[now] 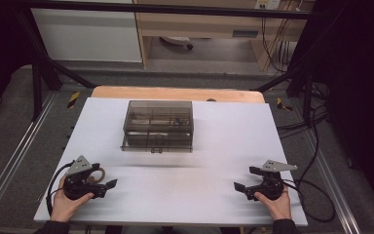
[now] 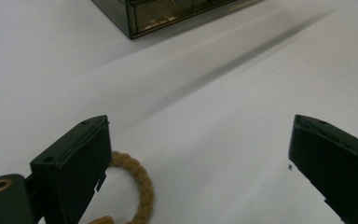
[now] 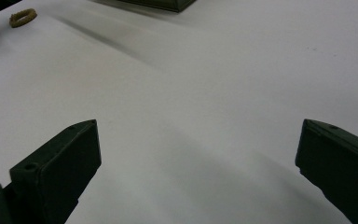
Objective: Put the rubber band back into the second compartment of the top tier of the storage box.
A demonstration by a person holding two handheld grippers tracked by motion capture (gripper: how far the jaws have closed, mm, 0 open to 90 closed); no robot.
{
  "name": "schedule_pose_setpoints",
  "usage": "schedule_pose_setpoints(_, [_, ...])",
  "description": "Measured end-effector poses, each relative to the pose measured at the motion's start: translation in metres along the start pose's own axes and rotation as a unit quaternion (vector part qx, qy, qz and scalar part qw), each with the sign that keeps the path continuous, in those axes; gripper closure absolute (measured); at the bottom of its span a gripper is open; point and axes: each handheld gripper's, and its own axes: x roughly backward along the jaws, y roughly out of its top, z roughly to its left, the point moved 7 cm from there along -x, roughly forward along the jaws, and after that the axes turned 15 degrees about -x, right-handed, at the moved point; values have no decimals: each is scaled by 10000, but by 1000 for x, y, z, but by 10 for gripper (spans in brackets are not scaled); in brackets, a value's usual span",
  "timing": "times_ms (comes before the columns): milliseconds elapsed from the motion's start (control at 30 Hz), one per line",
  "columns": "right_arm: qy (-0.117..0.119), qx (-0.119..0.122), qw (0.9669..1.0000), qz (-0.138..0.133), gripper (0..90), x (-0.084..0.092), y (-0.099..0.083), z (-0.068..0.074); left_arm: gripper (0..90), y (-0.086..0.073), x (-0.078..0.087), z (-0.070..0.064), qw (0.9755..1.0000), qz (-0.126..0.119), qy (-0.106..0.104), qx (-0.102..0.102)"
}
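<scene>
A smoky see-through box [image 1: 158,126] with several compartments and small items inside stands at the middle of the white table [image 1: 224,146]. A tan rope ring [image 1: 99,171] lies flat beside my left gripper [image 1: 107,187], which a hand holds at the near left. In the left gripper view the ring [image 2: 137,184] lies just inside the left jaw, touching neither jaw, and the gripper [image 2: 200,135] is open wide over bare table. My right gripper [image 1: 242,181], held at the near right, is open too [image 3: 200,130], with nothing between its jaws.
The box's corner [image 2: 168,14] shows far ahead of the left gripper. The right gripper view has the ring [image 3: 23,17] at the upper left. Black cables [image 1: 316,195] trail off the table's right side. A black frame and wooden furniture stand beyond the table.
</scene>
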Motion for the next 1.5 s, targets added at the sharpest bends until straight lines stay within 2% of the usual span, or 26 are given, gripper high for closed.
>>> schedule_pose_setpoints(1067, [-25,0,10000,67,7,-1,-1,0,55,-9,13,20,9991,217,300,228])
schedule_pose_setpoints(1267, [-25,-2,10000,77,7,-1,-1,0,59,-12,17,27,9984,251,391,329])
schedule_pose_setpoints(1500, [-30,-1,10000,83,7,-1,-1,-1,81,-19,21,37,9963,390,587,490])
